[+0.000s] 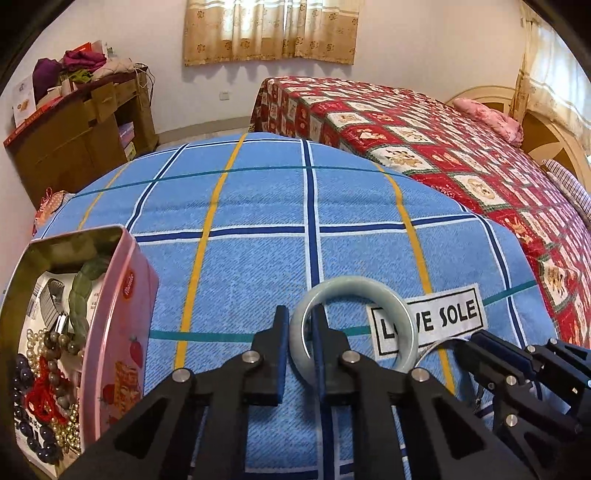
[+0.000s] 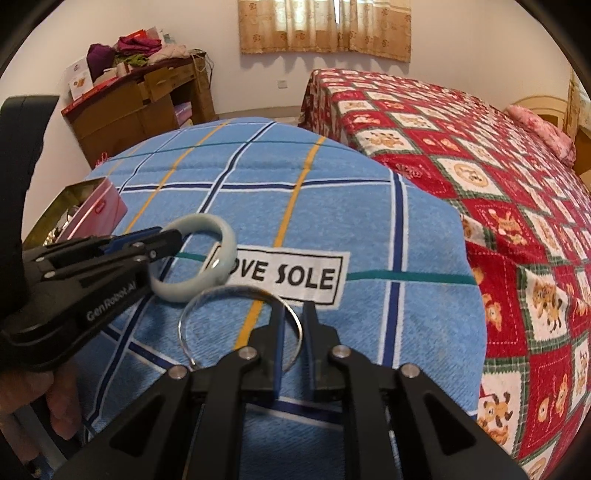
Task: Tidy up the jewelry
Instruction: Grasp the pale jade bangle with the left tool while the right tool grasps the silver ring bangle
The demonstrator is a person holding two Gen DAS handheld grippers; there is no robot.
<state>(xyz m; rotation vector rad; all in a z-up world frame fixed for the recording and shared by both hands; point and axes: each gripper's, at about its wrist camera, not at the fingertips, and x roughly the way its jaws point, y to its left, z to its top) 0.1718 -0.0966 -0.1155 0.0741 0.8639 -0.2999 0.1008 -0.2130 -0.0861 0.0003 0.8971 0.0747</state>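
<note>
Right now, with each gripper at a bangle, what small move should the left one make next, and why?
Probably lift the jade bangle and carry it left toward the pink tin. The left gripper has its jaws closed across the bangle's rim, and the open tin beside it already holds beads and another bangle.

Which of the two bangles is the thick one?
The pale green jade bangle, held by the left tongs. The thin silver wire bangle in the right tongs is much skinnier.

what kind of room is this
Most likely a home bedroom: a bed under a red patchwork quilt with a pink pillow, a curtained window, and a cluttered wooden dresser against the wall.
</note>
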